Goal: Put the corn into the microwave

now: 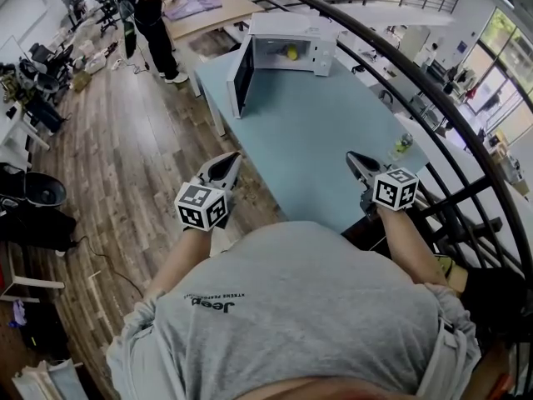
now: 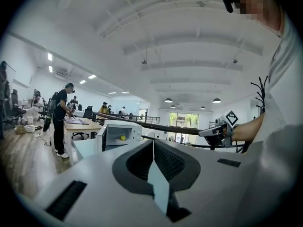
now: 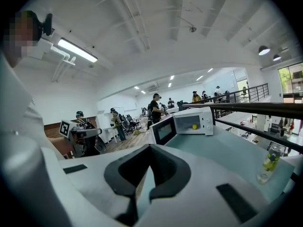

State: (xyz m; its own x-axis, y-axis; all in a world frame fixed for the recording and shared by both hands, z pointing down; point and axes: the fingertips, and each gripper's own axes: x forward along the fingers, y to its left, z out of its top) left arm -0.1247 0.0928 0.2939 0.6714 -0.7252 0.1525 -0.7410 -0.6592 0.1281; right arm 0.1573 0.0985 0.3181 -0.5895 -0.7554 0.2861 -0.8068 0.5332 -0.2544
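Observation:
The white microwave [image 1: 291,50] stands at the far end of the pale blue table [image 1: 316,140], its door [image 1: 241,77] swung open to the left. The yellow corn [image 1: 291,53] lies inside it, also seen as corn [image 2: 123,138] and corn [image 3: 194,126] in the two gripper views. My left gripper [image 1: 234,158] hovers at the table's near left edge, shut and empty. My right gripper [image 1: 353,157] is held over the near right part of the table, also shut with nothing in it. Both are far from the microwave [image 3: 184,124] and point roughly toward it.
A small bottle [image 1: 402,146] stands at the table's right edge by a dark curved railing [image 1: 433,107]. A person [image 1: 150,15] stands at a wooden table [image 1: 204,11] beyond the microwave. Wooden floor [image 1: 125,165] lies to the left.

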